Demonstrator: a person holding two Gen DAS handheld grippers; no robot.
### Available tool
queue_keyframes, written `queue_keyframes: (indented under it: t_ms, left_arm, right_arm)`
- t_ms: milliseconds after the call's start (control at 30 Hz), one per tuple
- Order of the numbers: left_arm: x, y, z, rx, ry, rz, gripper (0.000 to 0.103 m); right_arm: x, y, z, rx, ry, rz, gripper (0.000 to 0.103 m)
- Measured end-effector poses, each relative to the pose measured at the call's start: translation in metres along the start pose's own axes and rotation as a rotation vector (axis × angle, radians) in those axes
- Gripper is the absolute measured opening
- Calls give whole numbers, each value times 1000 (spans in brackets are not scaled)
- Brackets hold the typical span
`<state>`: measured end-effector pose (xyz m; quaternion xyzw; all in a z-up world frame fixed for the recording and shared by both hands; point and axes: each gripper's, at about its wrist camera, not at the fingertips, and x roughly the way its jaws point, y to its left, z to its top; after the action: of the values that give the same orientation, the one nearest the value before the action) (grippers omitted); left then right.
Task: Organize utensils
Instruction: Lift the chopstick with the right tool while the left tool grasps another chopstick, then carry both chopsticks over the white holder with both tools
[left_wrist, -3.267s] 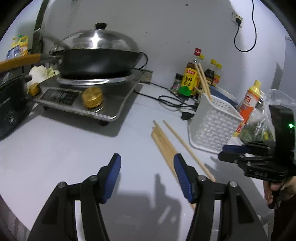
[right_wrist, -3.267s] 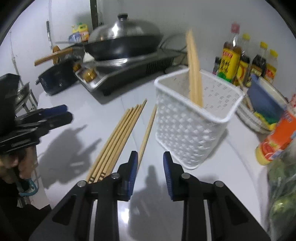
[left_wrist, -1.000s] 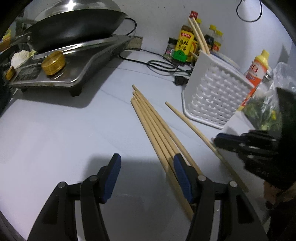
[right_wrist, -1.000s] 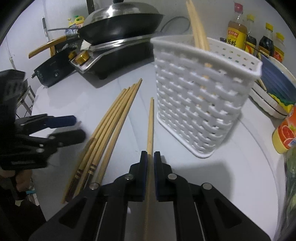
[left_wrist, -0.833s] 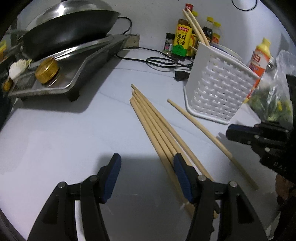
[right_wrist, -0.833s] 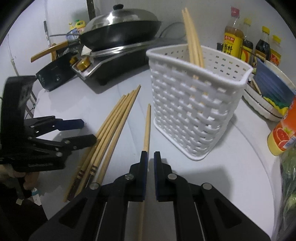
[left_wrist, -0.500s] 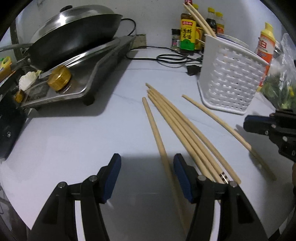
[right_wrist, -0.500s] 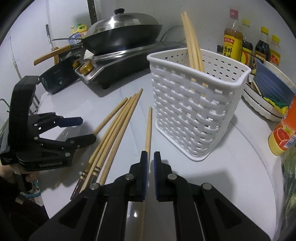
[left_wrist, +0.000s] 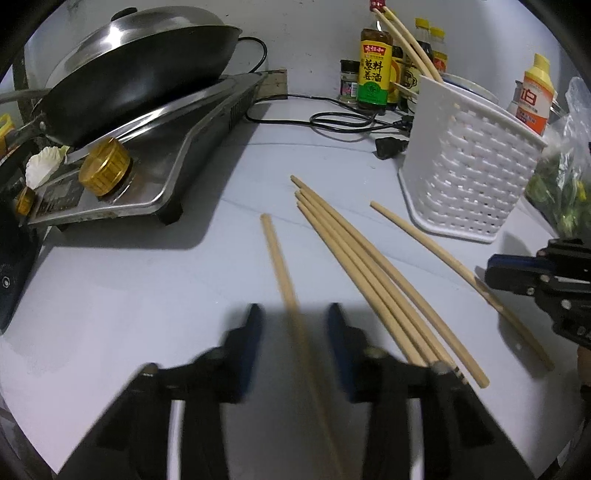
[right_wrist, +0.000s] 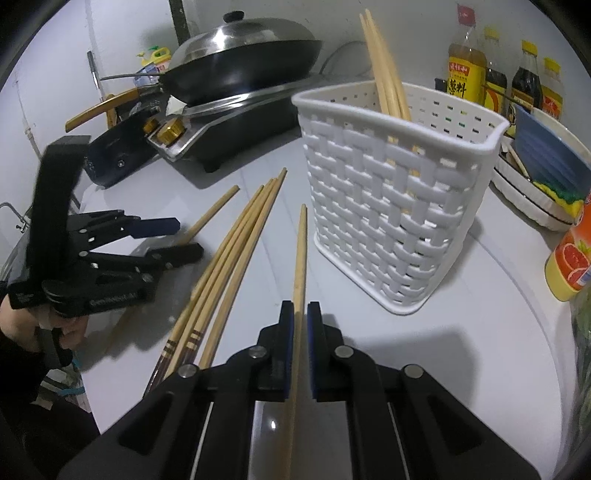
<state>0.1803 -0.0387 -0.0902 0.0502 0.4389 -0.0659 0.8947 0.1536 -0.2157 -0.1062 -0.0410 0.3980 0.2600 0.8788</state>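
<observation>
Now | white counter, white wall | left tool closing, chopstick between | right tool clamps single chopstick

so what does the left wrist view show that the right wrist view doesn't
Only the left wrist view: the black power cord and plug by the wall, and a small spice jar.
Only the right wrist view: chopsticks' striped ends and the bowl holding a blue item.
Both: white basket, wok, and the right tongs shut on one chopstick.
</observation>
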Motion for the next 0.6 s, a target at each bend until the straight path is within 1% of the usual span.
queue_keyframes:
  t_ms: [100, 133, 167, 200, 233, 367, 433, 467, 533, 600]
  left_arm:
    - [-2, 3, -3, -3, -2, -15, 9]
    - [-3, 4, -4, -6, -5, -18, 9]
    - [-3, 4, -5, -10, -6, -23, 8]
    - [-4, 6, -6, -18, -7, -30, 8]
    - [-5, 8, -8, -27, -8, -37, 7]
    - [-10, 15, -13, -60, -19, -61, 6]
    - [-16, 18, -17, -77, -33, -75, 6]
    - [-20, 19, -18, -85, -44, -81, 6]
    - [-25, 21, -20, -98, -60, -91, 6]
    - [-30, 23, -20, -115, -74, -100, 6]
  right_arm:
    - [6, 2, 3, 0, 11, -7, 7]
    - [8, 4, 5, -3, 16, -5, 9]
    - [10, 6, 6, -6, 19, -5, 15]
    - [12, 8, 7, -11, 25, -7, 19]
    - [14, 10, 8, -14, 34, -10, 26]
    - [21, 17, 9, -20, 42, -30, 27]
    - [22, 20, 10, -24, 37, -43, 27]
    - [22, 20, 10, -26, 38, -48, 19]
    - [24, 22, 11, -42, 39, -73, 7]
    - [24, 22, 12, -42, 44, -74, 6]
